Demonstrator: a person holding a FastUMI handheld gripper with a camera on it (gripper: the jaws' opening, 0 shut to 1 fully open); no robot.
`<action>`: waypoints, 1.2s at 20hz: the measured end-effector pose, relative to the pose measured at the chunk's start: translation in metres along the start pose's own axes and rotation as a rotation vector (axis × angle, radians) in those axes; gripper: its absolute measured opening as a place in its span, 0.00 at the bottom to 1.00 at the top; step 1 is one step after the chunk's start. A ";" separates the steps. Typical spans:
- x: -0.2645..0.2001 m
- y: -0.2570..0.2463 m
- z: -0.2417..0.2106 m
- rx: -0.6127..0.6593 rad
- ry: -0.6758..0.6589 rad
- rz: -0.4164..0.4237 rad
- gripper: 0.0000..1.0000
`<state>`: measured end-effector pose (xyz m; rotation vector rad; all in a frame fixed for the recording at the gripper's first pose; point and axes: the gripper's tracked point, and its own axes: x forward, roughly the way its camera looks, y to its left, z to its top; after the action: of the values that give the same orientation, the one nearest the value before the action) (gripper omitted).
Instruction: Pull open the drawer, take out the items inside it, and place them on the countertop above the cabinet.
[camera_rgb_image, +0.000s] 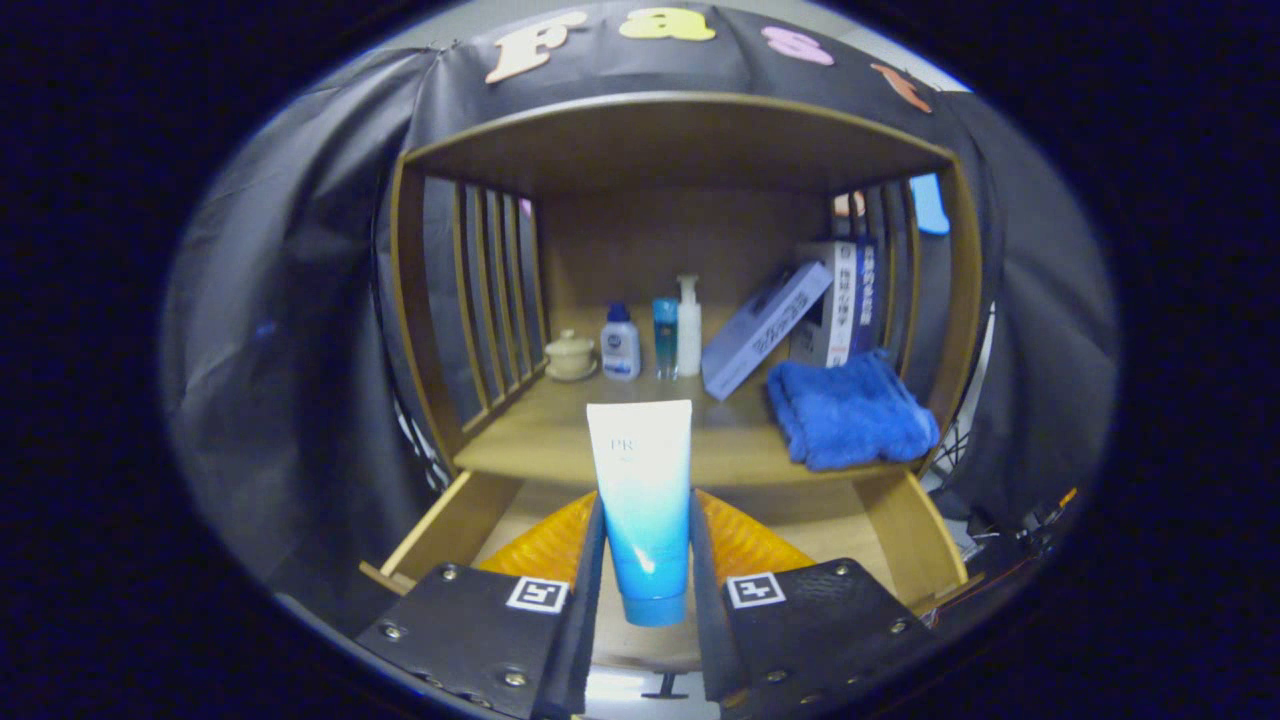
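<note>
Between the jaws (646, 560) a white-and-blue tube (642, 500) is clamped, cap down, both fingers pressed to its sides so it is kept upright for the lift. Below it the drawer (445, 530) is seen pulled open, its light wood floor bare around the tube. Just ahead, the surface (560, 440) above the cabinet is offered, free beside the blue towel (850, 410) and in front of the small bottles (650, 340), likely the drop spot.

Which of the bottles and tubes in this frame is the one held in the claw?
The white-to-blue tube, cap down, pinched between both fingers of the claw above the open drawer. The three small bottles stand far back on the countertop.
</note>
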<state>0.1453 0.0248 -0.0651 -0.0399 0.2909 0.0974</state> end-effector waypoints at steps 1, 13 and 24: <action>0.001 -0.002 0.011 -0.014 -0.033 -0.017 0.43; 0.116 0.008 0.021 0.016 -0.037 -0.065 0.43; 0.201 0.003 -0.021 0.040 0.060 -0.113 0.43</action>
<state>0.3307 0.0448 -0.1431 -0.0199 0.3497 -0.0217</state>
